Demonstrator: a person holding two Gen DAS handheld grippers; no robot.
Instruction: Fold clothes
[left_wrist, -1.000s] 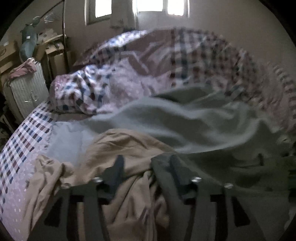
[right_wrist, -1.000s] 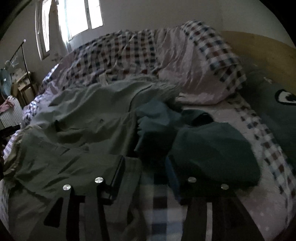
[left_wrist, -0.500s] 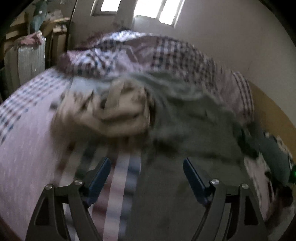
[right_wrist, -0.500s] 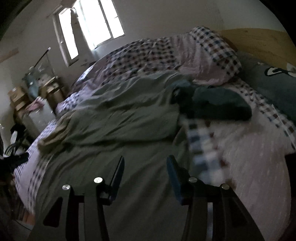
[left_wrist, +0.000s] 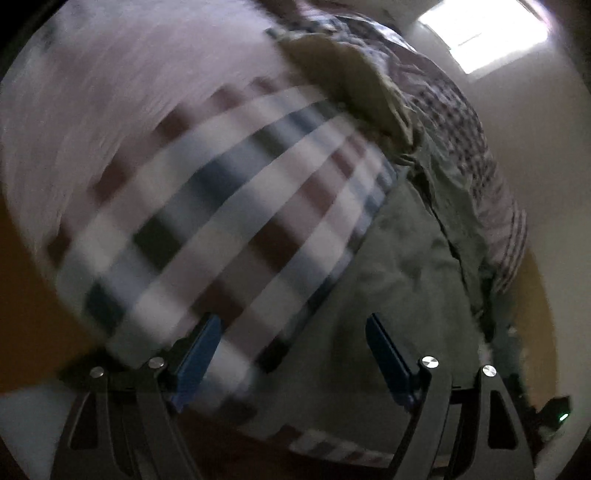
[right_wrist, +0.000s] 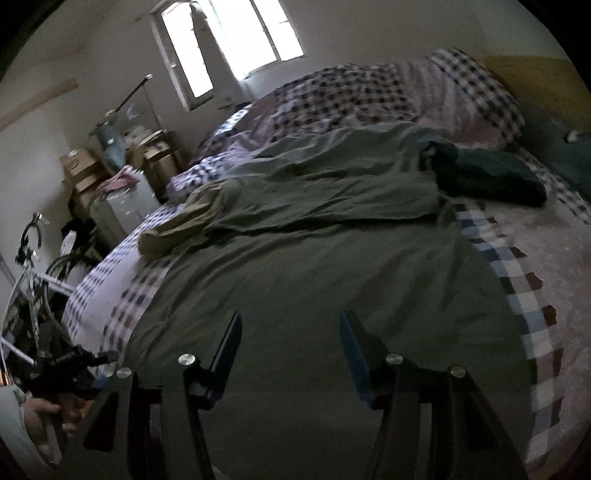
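Observation:
A large olive-green garment (right_wrist: 314, 266) lies spread over the checked bed (right_wrist: 524, 295). A crumpled beige garment (right_wrist: 177, 229) rests at its left edge, and a dark green one (right_wrist: 487, 177) lies at the far right. My right gripper (right_wrist: 290, 332) hovers open over the near part of the green garment, holding nothing. In the blurred left wrist view, my left gripper (left_wrist: 293, 336) is open at the bed's near edge, straddling the border between checked sheet (left_wrist: 207, 221) and green garment (left_wrist: 402, 273). The beige garment (left_wrist: 351, 85) shows farther off.
A rumpled checked duvet (right_wrist: 369, 96) is heaped at the head of the bed by the wooden headboard (right_wrist: 535, 77). Boxes and a white cabinet (right_wrist: 122, 199) stand left of the bed, with a bicycle (right_wrist: 33, 280) nearer. A person's hand (right_wrist: 48, 413) holds the left gripper at lower left.
Both grippers let go of the cloth and pulled back toward the foot of the bed. The green garment now lies stretched out. The left gripper swung down and tilted, opening wide.

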